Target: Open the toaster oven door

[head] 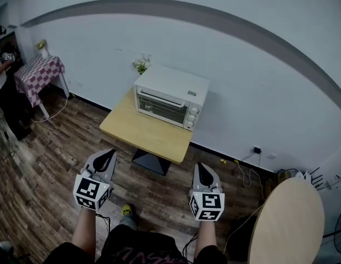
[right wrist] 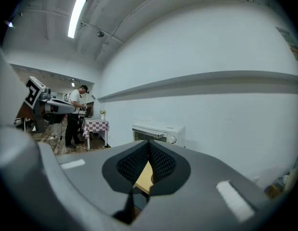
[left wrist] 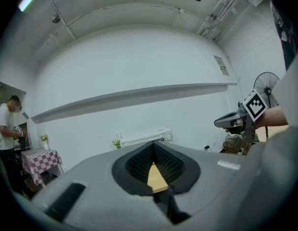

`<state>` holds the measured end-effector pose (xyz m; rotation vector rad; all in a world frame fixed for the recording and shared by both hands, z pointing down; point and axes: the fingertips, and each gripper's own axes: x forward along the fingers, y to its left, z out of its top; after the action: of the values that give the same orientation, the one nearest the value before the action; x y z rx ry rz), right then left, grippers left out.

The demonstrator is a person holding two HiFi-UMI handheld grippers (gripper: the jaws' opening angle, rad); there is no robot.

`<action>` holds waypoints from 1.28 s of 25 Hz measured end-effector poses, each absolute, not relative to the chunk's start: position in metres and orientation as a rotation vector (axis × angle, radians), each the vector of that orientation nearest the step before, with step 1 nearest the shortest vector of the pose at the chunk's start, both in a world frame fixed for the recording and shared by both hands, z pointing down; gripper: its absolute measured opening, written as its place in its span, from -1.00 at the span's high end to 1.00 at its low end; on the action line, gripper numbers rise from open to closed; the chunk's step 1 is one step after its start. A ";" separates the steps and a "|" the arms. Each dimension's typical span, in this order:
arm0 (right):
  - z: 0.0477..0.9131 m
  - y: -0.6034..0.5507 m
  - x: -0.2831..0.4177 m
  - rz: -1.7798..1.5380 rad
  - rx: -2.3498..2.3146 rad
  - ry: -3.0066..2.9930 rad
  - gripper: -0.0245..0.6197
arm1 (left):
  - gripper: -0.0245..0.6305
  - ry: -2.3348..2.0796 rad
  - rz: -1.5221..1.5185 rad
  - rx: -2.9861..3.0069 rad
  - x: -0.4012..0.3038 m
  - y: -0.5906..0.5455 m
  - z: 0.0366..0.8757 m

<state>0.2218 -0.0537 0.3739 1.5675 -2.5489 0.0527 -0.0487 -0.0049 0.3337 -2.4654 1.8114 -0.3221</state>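
A white toaster oven (head: 170,97) stands at the back of a small wooden table (head: 144,132) against the wall, its glass door closed, knobs on its right side. Both grippers are held well short of the table, over the floor. My left gripper (head: 104,159) is shut with nothing in it. My right gripper (head: 202,172) is shut and empty too. In the left gripper view the oven (left wrist: 148,136) shows far ahead above the closed jaws, and the right gripper (left wrist: 223,123) appears at right. The right gripper view shows the oven (right wrist: 157,133) ahead and the left gripper (right wrist: 79,109) at left.
A round wooden tabletop (head: 287,223) is at my lower right. A table with a checkered cloth (head: 39,76) stands far left, a person (head: 2,76) beside it. Cables (head: 247,172) lie on the wood floor by the wall. A small plant (head: 141,65) sits behind the oven.
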 end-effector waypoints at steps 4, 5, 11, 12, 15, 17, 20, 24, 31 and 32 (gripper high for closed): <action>0.375 -0.070 0.217 0.040 1.574 -2.539 0.90 | 0.93 1.811 -0.297 -2.475 -0.056 -0.025 0.336; 0.375 -0.075 0.216 0.036 1.578 -2.534 0.90 | 0.93 1.810 -0.291 -2.478 -0.057 -0.032 0.336; 0.374 -0.113 0.211 0.041 1.602 -2.510 0.90 | 0.93 1.777 -0.271 -2.513 -0.063 -0.077 0.341; 0.374 -0.120 0.208 0.042 1.604 -2.505 0.90 | 0.93 1.774 -0.274 -2.519 -0.066 -0.085 0.342; 0.378 -0.142 0.198 0.047 1.608 -2.485 0.90 | 0.93 1.761 -0.290 -2.539 -0.075 -0.111 0.348; 0.381 -0.157 0.190 0.052 1.608 -2.471 0.90 | 0.93 1.755 -0.296 -2.554 -0.083 -0.129 0.352; 0.386 -0.178 0.180 0.069 1.612 -2.453 0.90 | 0.93 1.739 -0.309 -2.581 -0.093 -0.154 0.358; 0.387 -0.205 0.161 0.085 1.621 -2.427 0.90 | 0.93 1.719 -0.320 -2.614 -0.112 -0.186 0.362; 0.383 -0.244 0.128 0.083 1.658 -2.381 0.90 | 0.93 1.657 -0.315 -2.666 -0.143 -0.241 0.364; 0.384 -0.249 0.124 0.084 1.664 -2.373 0.90 | 0.93 1.644 -0.315 -2.673 -0.147 -0.248 0.364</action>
<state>0.1243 -0.2491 0.3839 1.6642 -2.3734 0.0837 -0.1469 -0.2482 0.3641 -2.6735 1.6445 -0.3153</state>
